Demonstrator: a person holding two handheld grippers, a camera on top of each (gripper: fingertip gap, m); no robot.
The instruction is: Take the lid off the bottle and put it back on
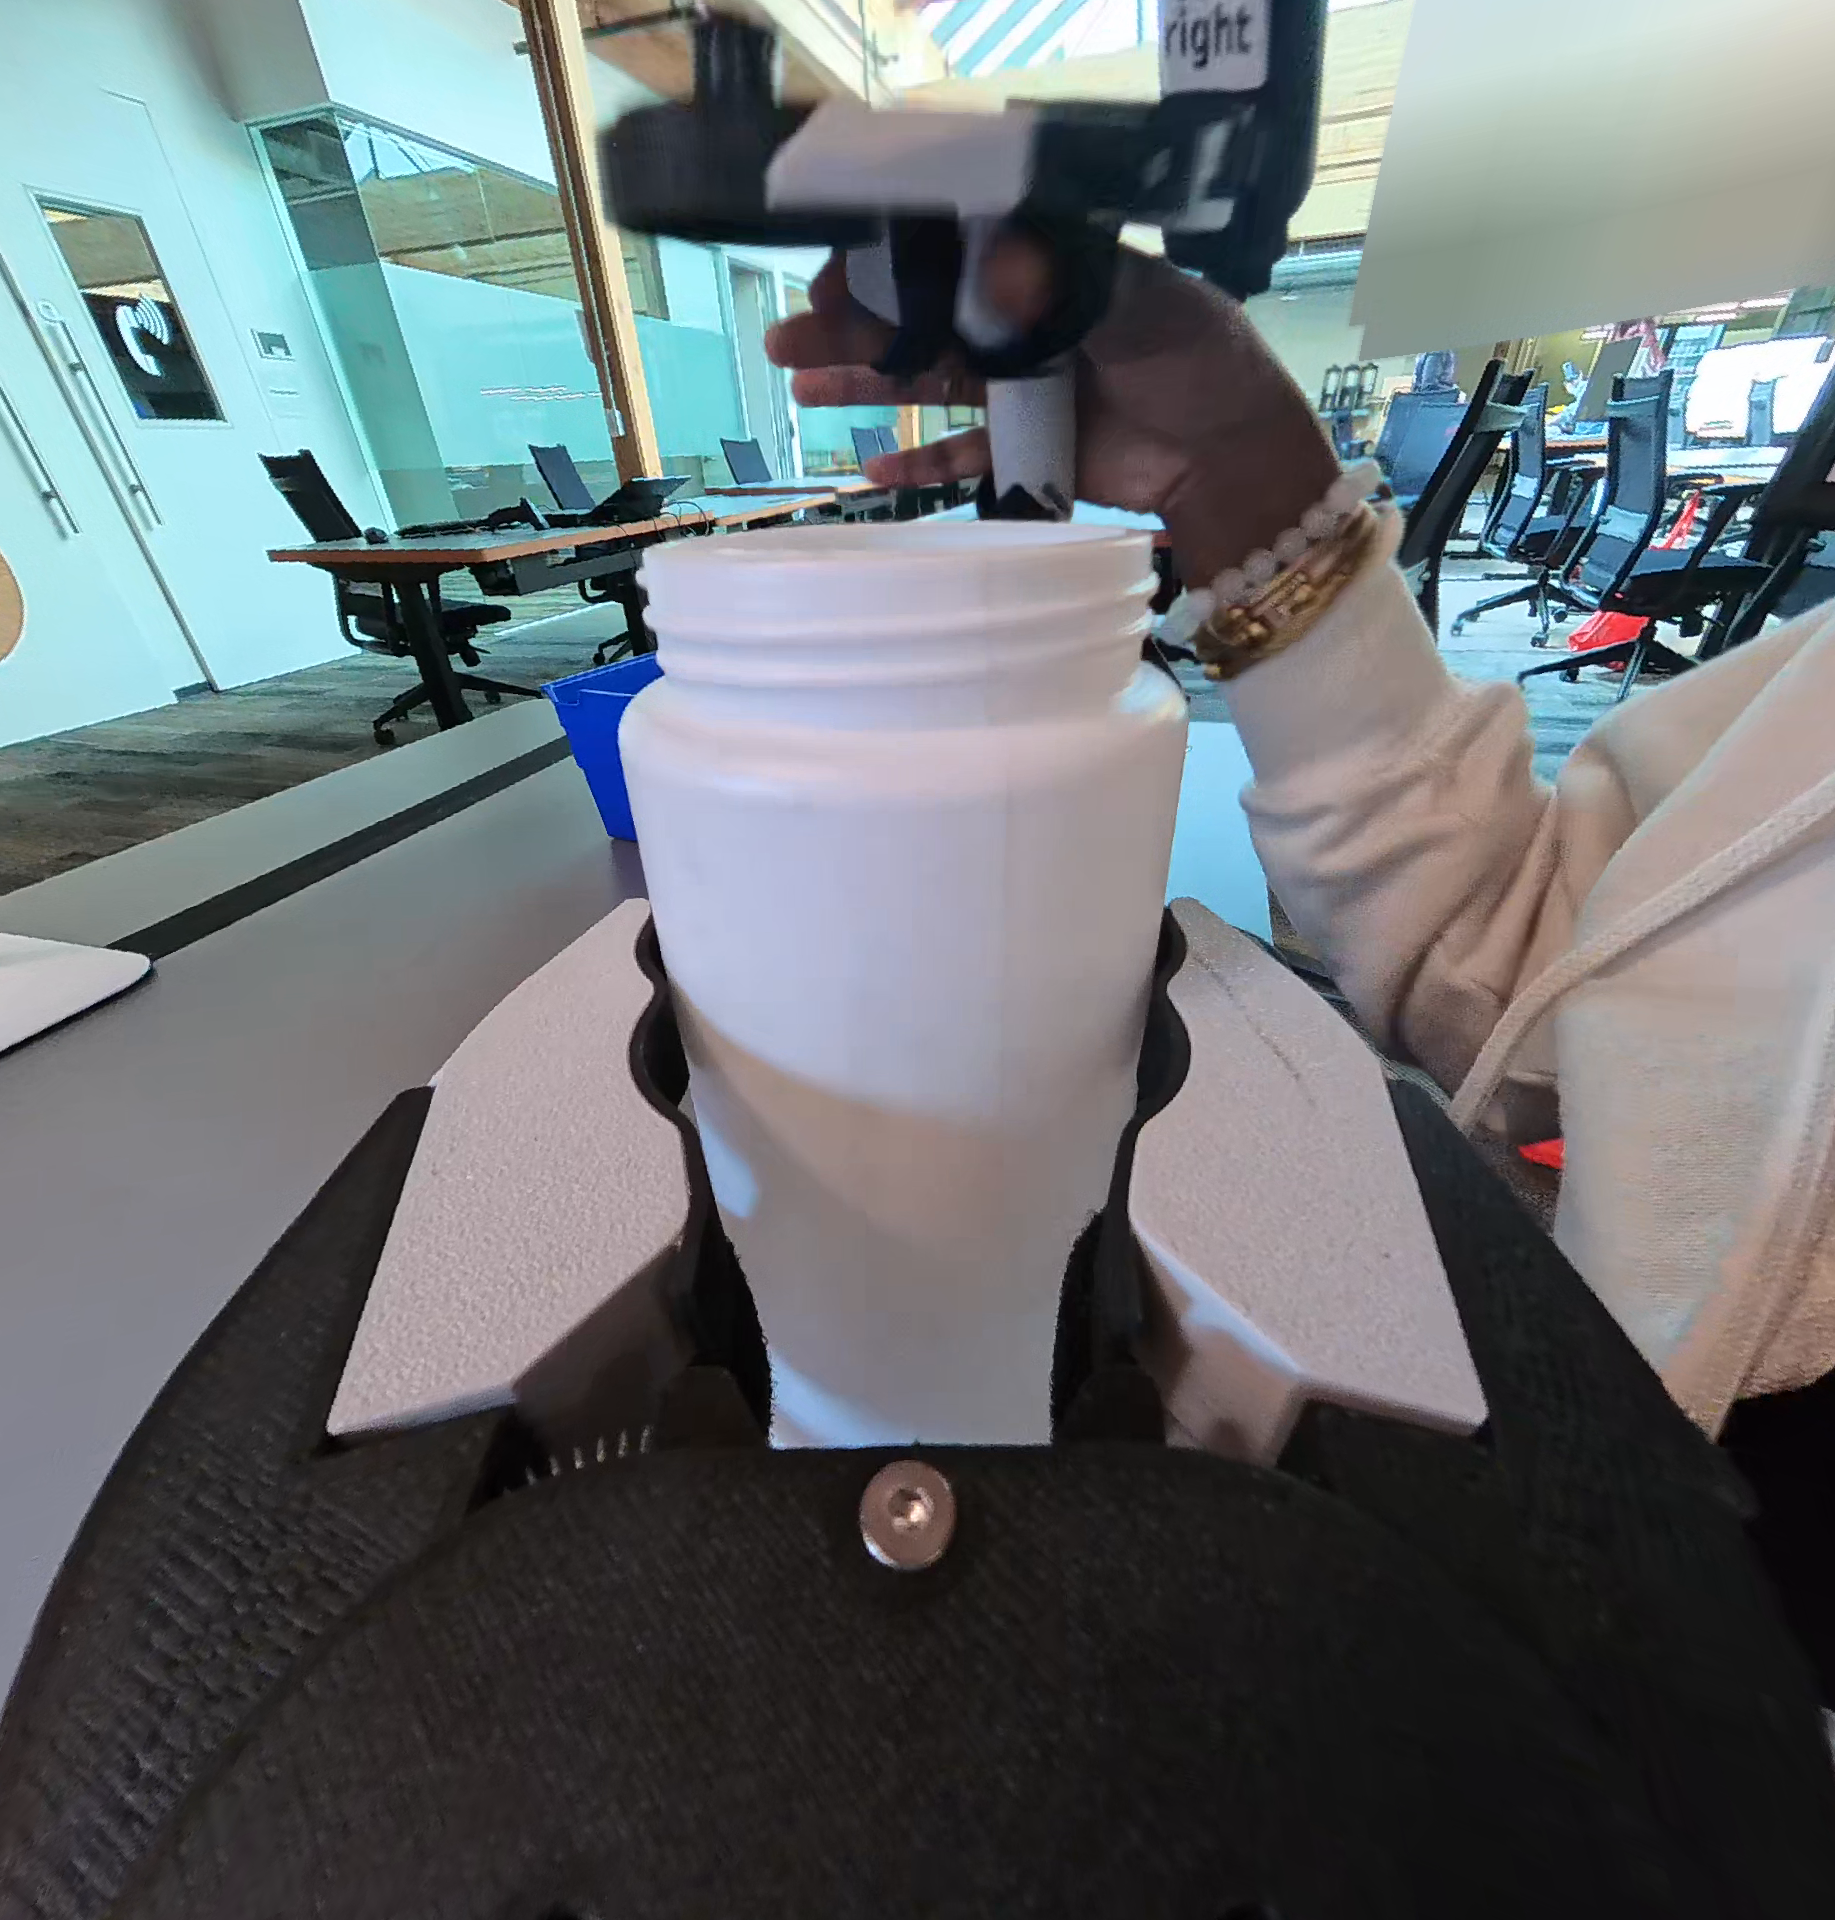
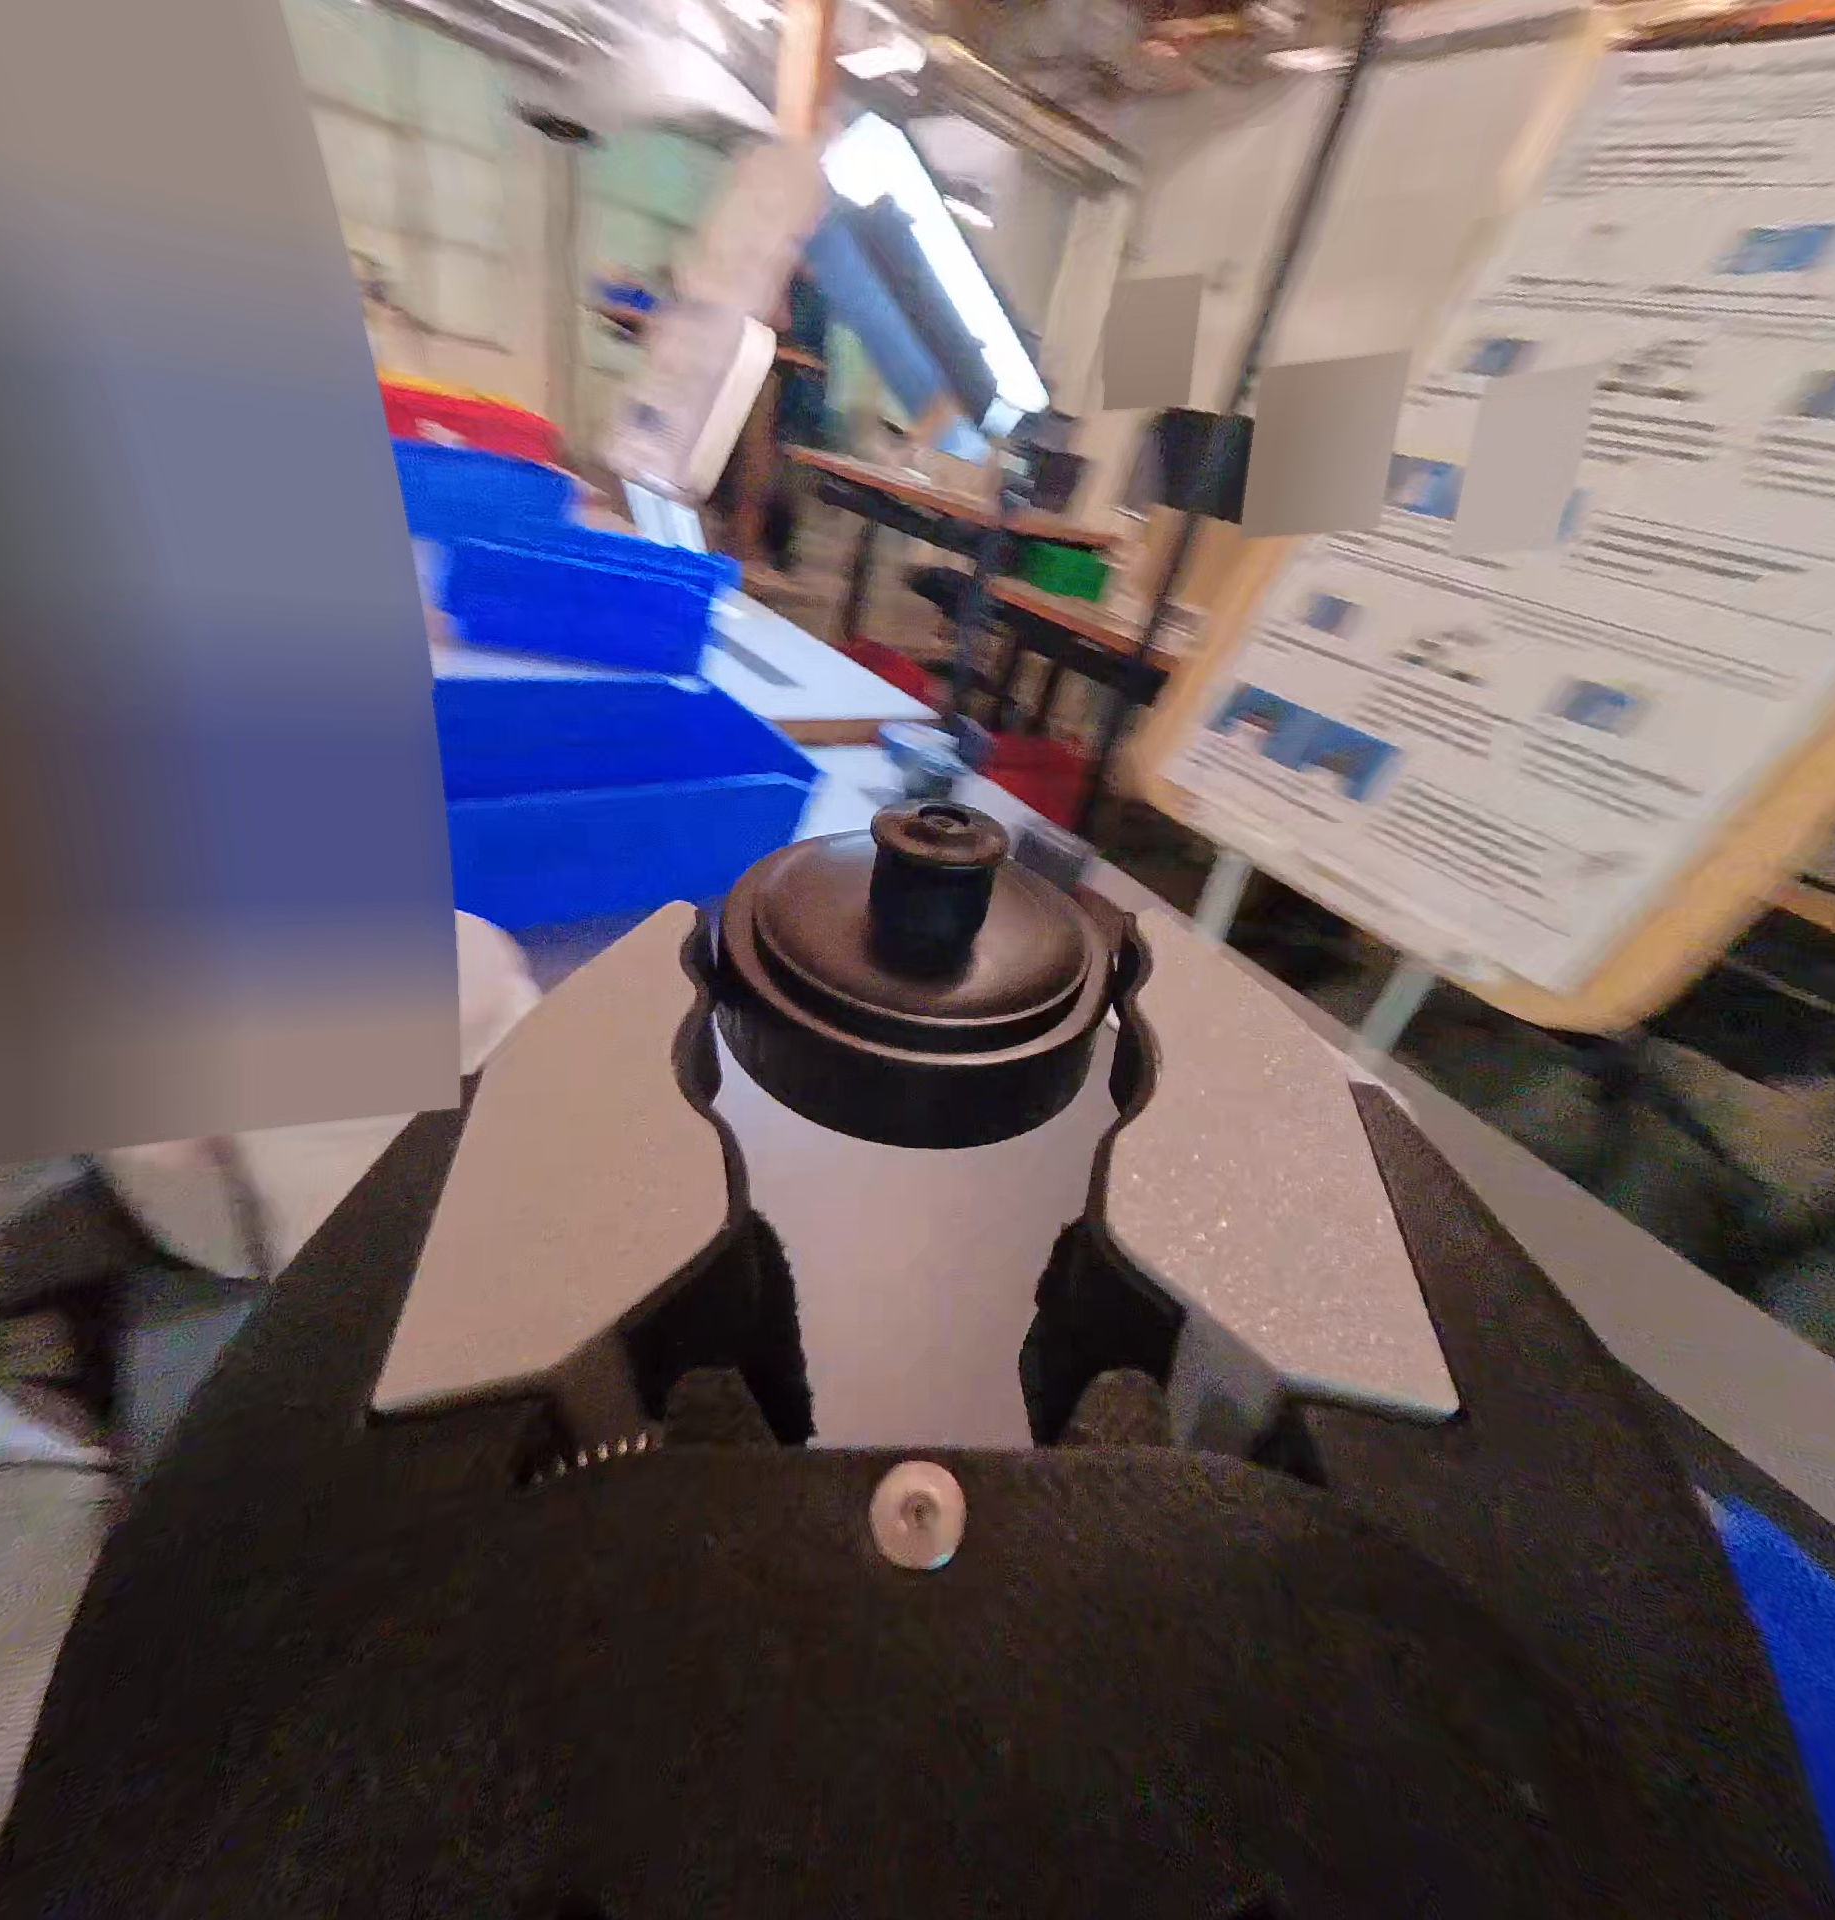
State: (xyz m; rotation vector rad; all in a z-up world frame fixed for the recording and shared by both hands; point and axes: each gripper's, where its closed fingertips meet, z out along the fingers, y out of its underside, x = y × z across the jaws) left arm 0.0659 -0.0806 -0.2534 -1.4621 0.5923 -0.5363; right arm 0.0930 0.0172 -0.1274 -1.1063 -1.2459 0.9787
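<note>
Left gripper clamped round the white bottle, mouth open and upright; right gripper clamped on the black lid, held above and behind the neck, so best bring it level over the threads before turning.

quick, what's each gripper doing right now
Left gripper: closed on the white bottle, whose threaded neck is open.
Right gripper: closed on the black lid, held off the bottle.
</note>
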